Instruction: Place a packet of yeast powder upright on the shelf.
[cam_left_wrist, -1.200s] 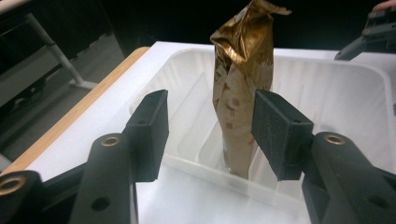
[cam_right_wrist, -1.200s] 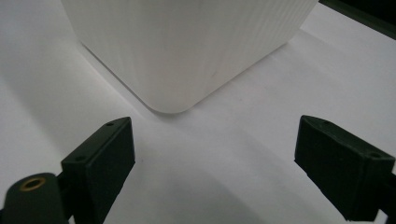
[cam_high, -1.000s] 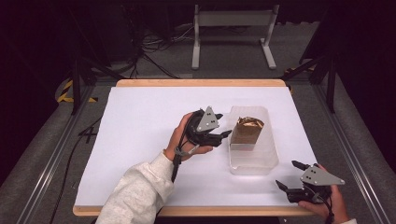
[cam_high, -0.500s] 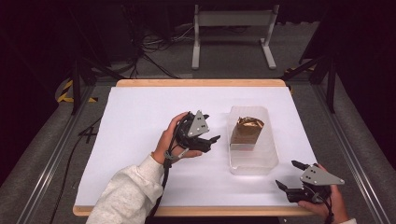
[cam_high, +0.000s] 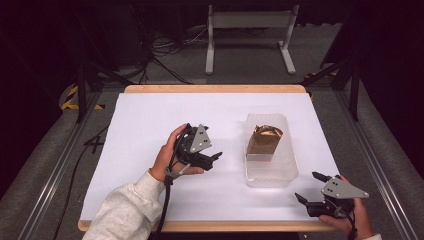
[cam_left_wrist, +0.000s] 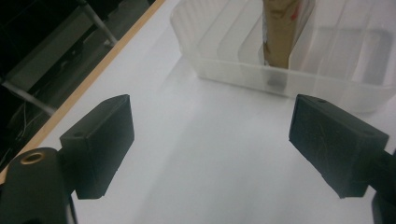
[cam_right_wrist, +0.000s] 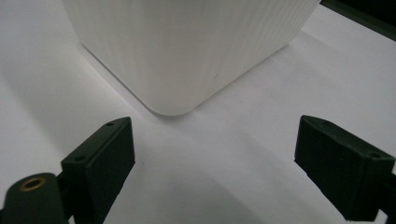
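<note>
Left gripper view showed the left gripper (cam_left_wrist: 205, 154) released, its jaws just opened with nothing between them, and ahead of it the brown paper bag (cam_left_wrist: 280, 32) stood upright in the clear tub (cam_left_wrist: 224, 70). Judged light, soft and crushable, the bag wanted a gentle pinch at its crumpled top; the right gripper (cam_high: 312, 187), also spread, sat near the tub's corner.

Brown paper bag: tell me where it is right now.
In the high view the brown paper bag stands upright in the far half of the clear plastic bin, right of the left gripper.

No lettering on the brown bag (cam_high: 264, 141) or elsewhere can be read.
</note>
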